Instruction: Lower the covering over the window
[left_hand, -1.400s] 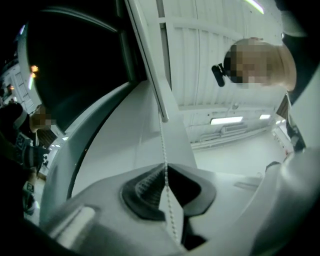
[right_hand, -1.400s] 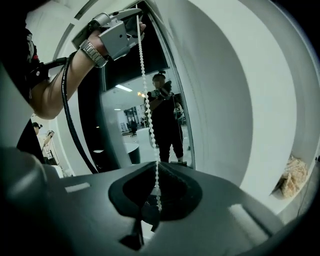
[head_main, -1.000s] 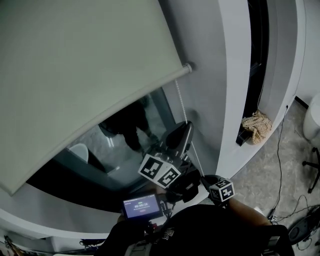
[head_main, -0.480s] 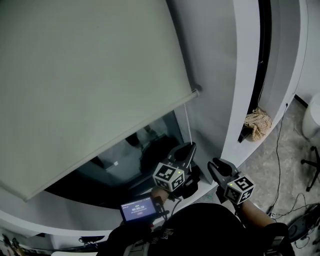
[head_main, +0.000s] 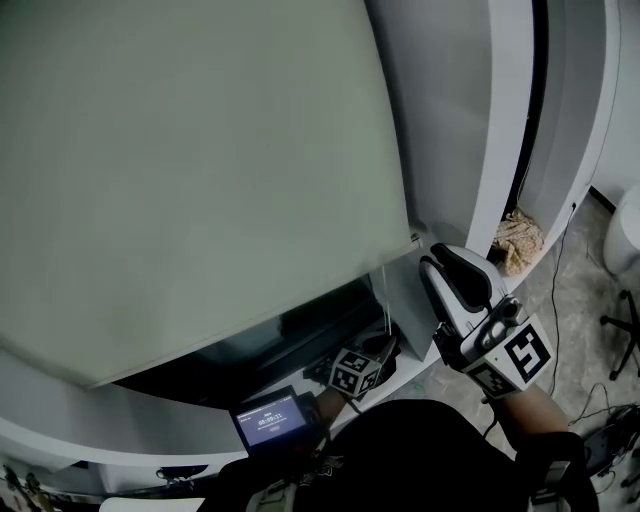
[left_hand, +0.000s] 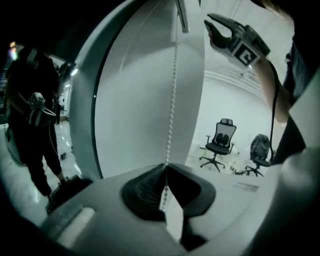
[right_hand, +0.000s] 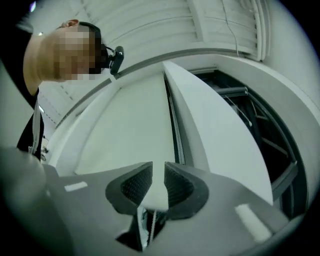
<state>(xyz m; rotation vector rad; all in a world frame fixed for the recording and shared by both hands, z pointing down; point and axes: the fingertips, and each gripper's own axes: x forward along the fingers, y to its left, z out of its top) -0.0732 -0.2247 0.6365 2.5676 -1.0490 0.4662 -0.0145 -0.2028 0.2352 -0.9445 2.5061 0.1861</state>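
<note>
The pale roller blind (head_main: 200, 170) covers most of the window; its bottom bar ends near the white bead chain (head_main: 383, 305). Low by the sill, my left gripper (head_main: 384, 347) is shut on that chain. In the left gripper view the chain (left_hand: 172, 100) runs straight up from the closed left gripper (left_hand: 165, 167). My right gripper (head_main: 447, 262) is raised beside the bar's end and points upward. Its jaws have just been closing and stand a little apart. In the right gripper view the right gripper (right_hand: 158, 176) has nothing between its pads; a bit of chain (right_hand: 149, 222) shows at their root.
A dark strip of window glass (head_main: 290, 335) stays uncovered above the sill. A white column (head_main: 500, 120) stands right of the blind, with a crumpled cloth (head_main: 518, 238) on a ledge behind it. A small screen (head_main: 270, 420) sits by my body. Office chairs (left_hand: 220, 142) stand behind.
The blind has come down a good way. My left gripper sank with the chain in its jaws. My right gripper let go low down, rose past the left and opened.
</note>
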